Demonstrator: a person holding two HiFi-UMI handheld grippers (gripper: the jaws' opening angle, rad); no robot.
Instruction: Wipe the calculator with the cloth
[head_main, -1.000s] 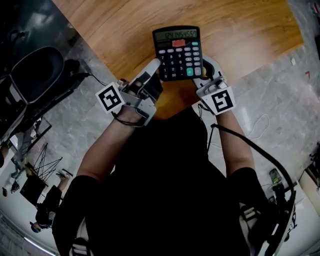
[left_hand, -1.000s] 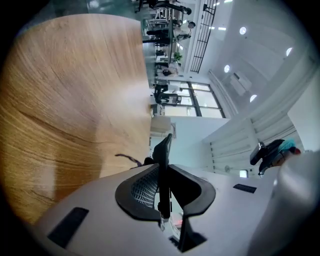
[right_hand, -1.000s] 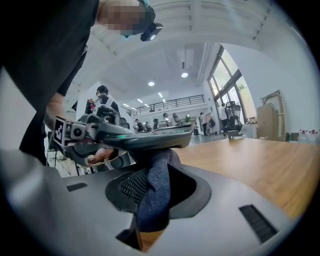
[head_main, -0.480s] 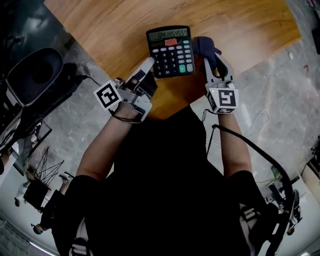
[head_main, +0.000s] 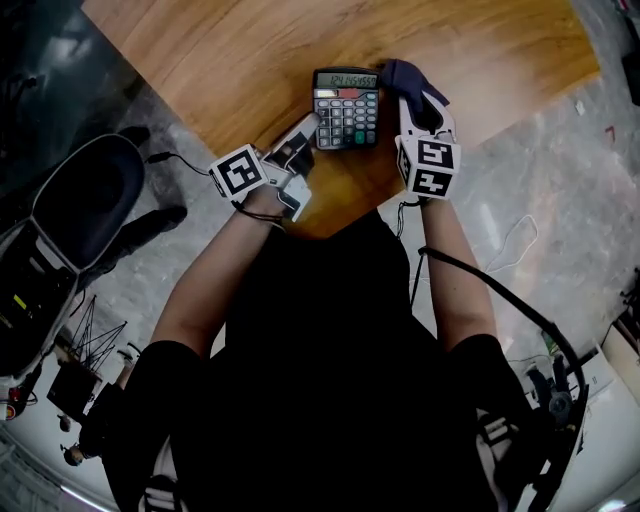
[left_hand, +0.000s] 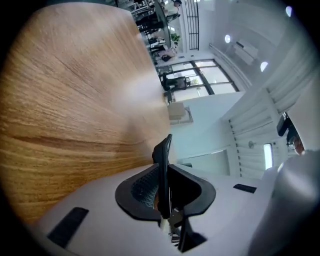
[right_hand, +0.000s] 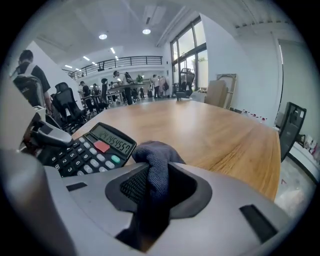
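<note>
A black calculator (head_main: 346, 108) with a red key and a lit display sits low over the wooden table (head_main: 220, 60), near its front edge. My left gripper (head_main: 306, 128) is shut on its lower left edge. In the left gripper view the calculator (left_hand: 162, 165) shows edge-on, as a thin black slab between the jaws. My right gripper (head_main: 410, 98) is shut on a dark blue-grey cloth (head_main: 404, 76), which bunches out just right of the calculator's top corner. In the right gripper view the cloth (right_hand: 156, 161) fills the jaws and the calculator (right_hand: 92, 149) lies to its left.
The table's front edge runs just below both grippers. A black office chair (head_main: 85, 200) and cables (head_main: 515, 250) are on the grey floor beside me. More chairs (right_hand: 295, 127) and people stand beyond the table's far end.
Both grippers sank toward the table, carrying the calculator down with them. The right gripper swung from below the calculator's right corner up to its right side, bringing the cloth into sight.
</note>
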